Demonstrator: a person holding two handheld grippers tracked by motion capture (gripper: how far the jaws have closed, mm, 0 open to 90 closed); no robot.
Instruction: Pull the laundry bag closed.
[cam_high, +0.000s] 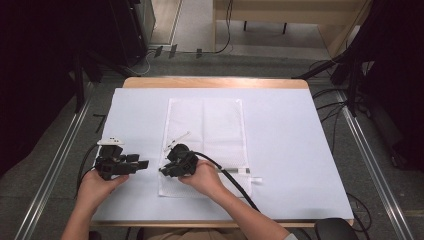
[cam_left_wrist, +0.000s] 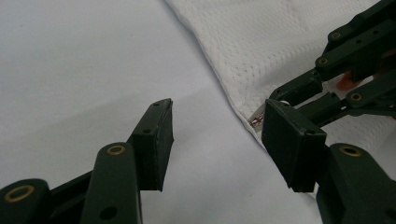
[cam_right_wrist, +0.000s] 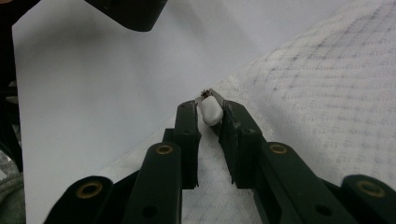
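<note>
White mesh laundry bag (cam_high: 205, 142) lies flat at centre of the frame in the high view, on the pale sheet (cam_high: 285, 150) covering the worktop (cam_high: 215, 82). Its zipper edge runs along the lower part of the bag; a small white zipper pull (cam_right_wrist: 210, 112) sits at the bag's lower left corner.

Right claw (cam_high: 167, 169), lower centre of the high view, is at that corner. In the right gripper view its jaws are nearly closed and pinch the white zipper pull between the tips; a bit of metal slider pokes out just above the pull. Mesh fabric (cam_right_wrist: 327, 93) fills the right half of that frame, sheet the upper left. Right hand (cam_high: 205, 177) wraps the claw body, black cable (cam_high: 235, 180) trailing to the lower right across the bag.

Left claw (cam_high: 140, 164), lower left of the high view, sits just beside the bag's left edge, above the sheet, held by the left hand (cam_high: 95, 187). In the left gripper view its jaws are wide apart with nothing between them; the bag corner (cam_left_wrist: 252, 119) and the right claw (cam_left_wrist: 280, 100) show at right of that frame.
</note>
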